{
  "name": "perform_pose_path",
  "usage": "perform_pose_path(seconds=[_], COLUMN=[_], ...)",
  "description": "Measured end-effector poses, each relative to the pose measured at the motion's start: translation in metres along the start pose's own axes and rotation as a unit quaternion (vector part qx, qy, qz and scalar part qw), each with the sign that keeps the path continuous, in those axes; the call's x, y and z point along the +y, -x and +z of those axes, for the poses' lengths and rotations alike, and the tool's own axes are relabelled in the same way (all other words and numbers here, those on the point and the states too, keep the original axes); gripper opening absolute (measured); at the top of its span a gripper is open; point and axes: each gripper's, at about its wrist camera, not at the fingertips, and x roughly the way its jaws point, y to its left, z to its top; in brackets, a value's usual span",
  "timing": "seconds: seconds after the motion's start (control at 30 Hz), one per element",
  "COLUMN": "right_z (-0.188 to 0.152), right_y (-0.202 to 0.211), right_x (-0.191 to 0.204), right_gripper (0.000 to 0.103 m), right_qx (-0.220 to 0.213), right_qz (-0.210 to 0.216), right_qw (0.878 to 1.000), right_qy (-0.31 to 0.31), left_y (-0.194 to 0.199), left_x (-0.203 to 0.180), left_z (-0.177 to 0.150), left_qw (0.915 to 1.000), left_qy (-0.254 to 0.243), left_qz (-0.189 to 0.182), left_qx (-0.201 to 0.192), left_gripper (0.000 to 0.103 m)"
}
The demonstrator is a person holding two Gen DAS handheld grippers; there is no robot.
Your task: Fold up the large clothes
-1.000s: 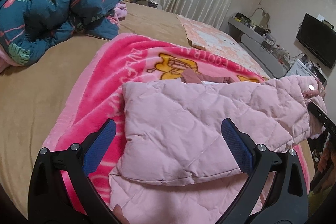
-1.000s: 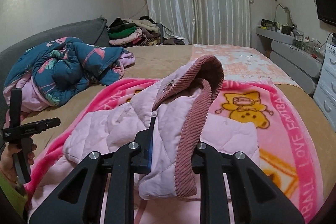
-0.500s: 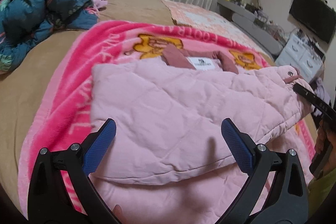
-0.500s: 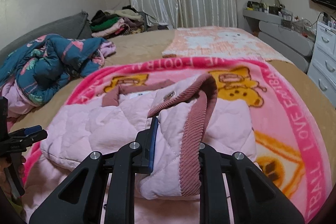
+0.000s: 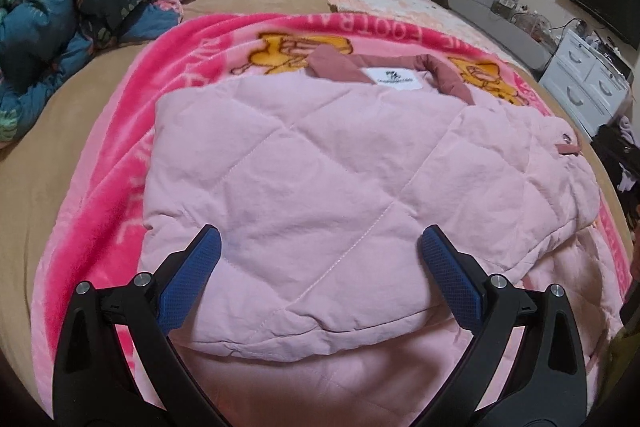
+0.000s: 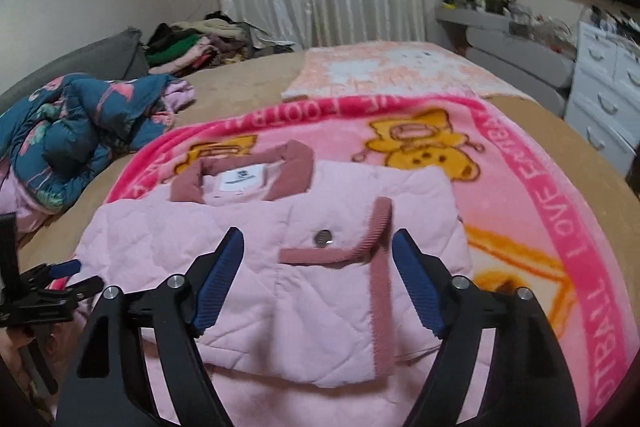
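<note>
Bed (image 6: 240,87): blue quilt (image 6: 76,123) beside pink blanket (image 6: 532,187)

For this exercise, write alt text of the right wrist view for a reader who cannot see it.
A pale pink quilted jacket lies folded on a bright pink cartoon blanket spread over a bed, collar away from the camera. The right claw, jaws just opened, hovers over its snap-buttoned cuff, gripping nothing. A crumpled teal floral quilt lies far left.
</note>
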Motion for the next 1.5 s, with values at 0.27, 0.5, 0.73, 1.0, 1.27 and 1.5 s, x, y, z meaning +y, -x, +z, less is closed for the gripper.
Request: perform_pose_path(seconds=[0.27,0.5,0.73,1.0,1.27,1.5], right_z=[-0.004,-0.03,-0.043,-0.038,-0.029,-0.021], right_y=[-0.022,-0.083,-0.109,-0.103,-0.061,-0.03], right_x=[0.065,0.084,0.084,0.082,0.065,0.056], right_gripper=[0.083,0.089,0.095,0.094,0.094,0.095], right_qx=[0.055,0.149,0.157,0.155,0.12,0.104], right_qz=[0.068,0.072,0.053,0.053,0.065,0.069], right_qw=[0.991,0.981,0.982,0.983,0.99,0.992], right_qy=[0.098,0.103,0.094,0.08,0.029,0.016], left_y=[-0.013,-0.016,-0.017,-0.011,0.006,0.027], left_x=[0.01,0.014,0.012,0.009,0.007,-0.008], left_z=[-0.004,-0.006,-0.007,-0.002,0.006,0.01], left_qw=[0.9996,0.9994,0.9996,0.9994,0.9984,0.9985], left_qy=[0.023,0.028,0.02,0.026,0.046,0.031], left_qz=[-0.005,-0.006,0.003,-0.003,-0.026,-0.045], left_qx=[0.018,0.02,0.022,0.023,0.021,0.002], left_gripper=[0.095,0.095,0.095,0.094,0.094,0.094])
